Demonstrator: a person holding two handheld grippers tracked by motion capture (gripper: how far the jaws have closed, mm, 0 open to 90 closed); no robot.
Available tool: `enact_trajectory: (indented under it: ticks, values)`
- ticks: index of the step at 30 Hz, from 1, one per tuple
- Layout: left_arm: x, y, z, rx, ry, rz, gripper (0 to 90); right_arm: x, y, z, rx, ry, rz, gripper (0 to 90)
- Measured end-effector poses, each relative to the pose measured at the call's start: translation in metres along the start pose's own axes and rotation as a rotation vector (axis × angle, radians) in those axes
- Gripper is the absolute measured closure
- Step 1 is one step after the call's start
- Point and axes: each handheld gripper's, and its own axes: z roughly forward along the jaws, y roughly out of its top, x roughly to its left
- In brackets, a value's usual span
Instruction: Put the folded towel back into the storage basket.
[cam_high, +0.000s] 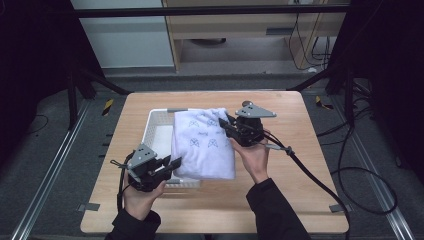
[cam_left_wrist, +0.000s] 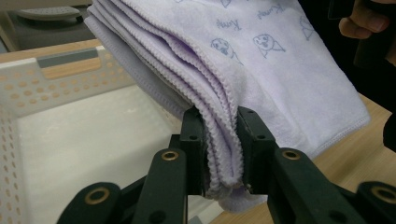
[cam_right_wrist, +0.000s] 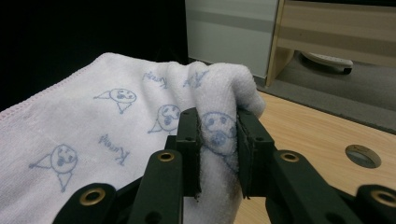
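A folded pale lilac towel (cam_high: 202, 142) printed with small blue faces hangs between my two grippers, above the right half of a white perforated basket (cam_high: 159, 120). My left gripper (cam_high: 170, 165) is shut on the towel's near left corner; in the left gripper view the folded edges (cam_left_wrist: 223, 140) are pinched between the jaws. My right gripper (cam_high: 227, 125) is shut on the far right edge, where a bunched fold (cam_right_wrist: 218, 133) sits between its jaws. The basket's inside (cam_left_wrist: 88, 140) looks bare.
The basket stands left of centre on a light wooden table (cam_high: 280, 175). A round hole (cam_right_wrist: 363, 156) is set in the tabletop near the far right. Cables trail from both grippers; dark frame legs and floor cables surround the table.
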Motion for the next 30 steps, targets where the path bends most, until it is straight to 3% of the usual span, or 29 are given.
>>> enact_trajectory:
  ticks: [30]
  values:
    - [0.048, -0.003, -0.02, -0.015, 0.092, -0.08, 72.9, 0.03, 0.02, 0.055, -0.013, 0.048, -0.014, 73.2]
